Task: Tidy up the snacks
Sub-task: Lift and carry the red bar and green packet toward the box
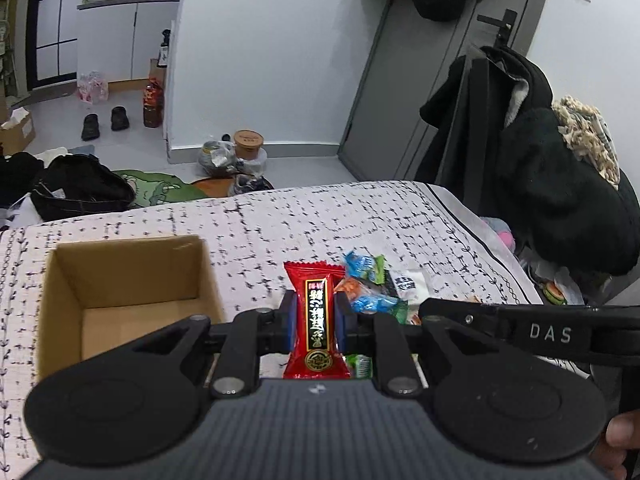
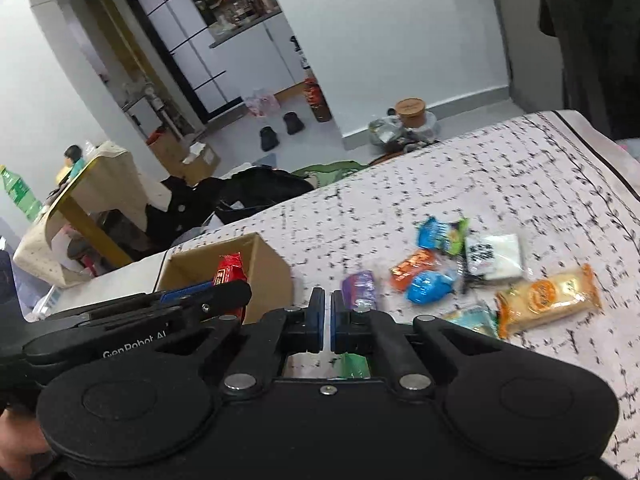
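Just right of the cardboard box (image 1: 120, 280), the left gripper (image 1: 316, 316) pinches a red snack packet (image 1: 316, 320); the right gripper (image 2: 327, 320) is pressed together, empty.

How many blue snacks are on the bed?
2: the far blue snack at the pile's far edge by the white packet, and the near blue snack beside the orange snack. More may be hidden.

A cardboard box (image 1: 120, 300) sits on the bed (image 1: 280, 220), to the left of a heap of snack packets (image 2: 460, 272). One packet (image 1: 316, 320) stands upright between the left gripper's (image 1: 316, 312) jaws, just right of the box. Behind the bed, on the floor, lie clothes (image 1: 76, 184).
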`<state>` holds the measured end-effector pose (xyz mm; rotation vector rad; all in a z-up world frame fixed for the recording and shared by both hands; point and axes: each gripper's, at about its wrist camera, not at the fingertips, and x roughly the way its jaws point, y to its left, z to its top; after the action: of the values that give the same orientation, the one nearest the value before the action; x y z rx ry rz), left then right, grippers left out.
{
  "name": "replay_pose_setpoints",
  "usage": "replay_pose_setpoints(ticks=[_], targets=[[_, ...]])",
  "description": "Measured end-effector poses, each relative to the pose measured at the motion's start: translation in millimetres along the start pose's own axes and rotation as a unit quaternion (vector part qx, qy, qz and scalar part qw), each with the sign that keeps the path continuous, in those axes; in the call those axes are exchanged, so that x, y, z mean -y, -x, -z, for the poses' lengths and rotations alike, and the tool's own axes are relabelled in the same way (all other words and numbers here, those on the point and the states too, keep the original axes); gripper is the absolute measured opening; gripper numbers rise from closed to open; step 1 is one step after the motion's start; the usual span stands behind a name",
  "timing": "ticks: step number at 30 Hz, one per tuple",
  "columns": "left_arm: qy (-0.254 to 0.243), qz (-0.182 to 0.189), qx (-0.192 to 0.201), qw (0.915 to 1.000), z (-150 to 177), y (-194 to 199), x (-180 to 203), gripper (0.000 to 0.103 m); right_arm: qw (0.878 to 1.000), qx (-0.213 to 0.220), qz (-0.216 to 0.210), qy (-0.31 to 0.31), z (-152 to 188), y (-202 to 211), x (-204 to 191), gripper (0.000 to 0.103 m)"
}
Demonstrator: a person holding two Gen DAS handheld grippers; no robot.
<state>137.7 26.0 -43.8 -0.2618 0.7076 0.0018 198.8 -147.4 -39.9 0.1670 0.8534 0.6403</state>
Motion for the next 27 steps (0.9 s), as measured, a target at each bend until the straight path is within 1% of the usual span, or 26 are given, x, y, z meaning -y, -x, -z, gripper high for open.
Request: replay_pose_setpoints(ticks=[2, 7, 10, 13, 15, 21, 27], targets=[[0.001, -0.005, 0.002, 1.0, 0, 3, -5, 0.018, 1.0, -0.001, -0.003, 0.011, 1, -5, -6, 0.003], [0.012, -0.022, 0.002, 0.9997, -1, 9, -22, 0.018, 1.0, -0.013, -0.005, 0.005, 8, -15, -8, 0.003], [0.021, -0.032, 0.003, 0.9993, 2, 15, -31, 0.018, 0.999, -0.035, 0.001, -0.003, 16, -23, -5, 0.008], [0.035, -0.042, 0.002, 0.9985, 7, 17, -41, 0.018, 0.999, -0.05, 0.008, -0.011, 25, -30, -1, 0.018], [0.049, -0.047, 0.0, 0.9977, 11, 18, -49, 0.018, 0.998, -0.06, 0.015, -0.011, 30, -35, 0, 0.034], [0.073, -0.064, -0.003, 0.9953, 20, 22, -68, 0.018, 0.995, -0.09, 0.036, -0.006, 49, -57, -1, 0.049], [0.077, -0.085, -0.009, 0.9933, 28, 25, -78, 0.018, 0.992, -0.114, 0.06, 0.001, 65, -76, -6, 0.055]])
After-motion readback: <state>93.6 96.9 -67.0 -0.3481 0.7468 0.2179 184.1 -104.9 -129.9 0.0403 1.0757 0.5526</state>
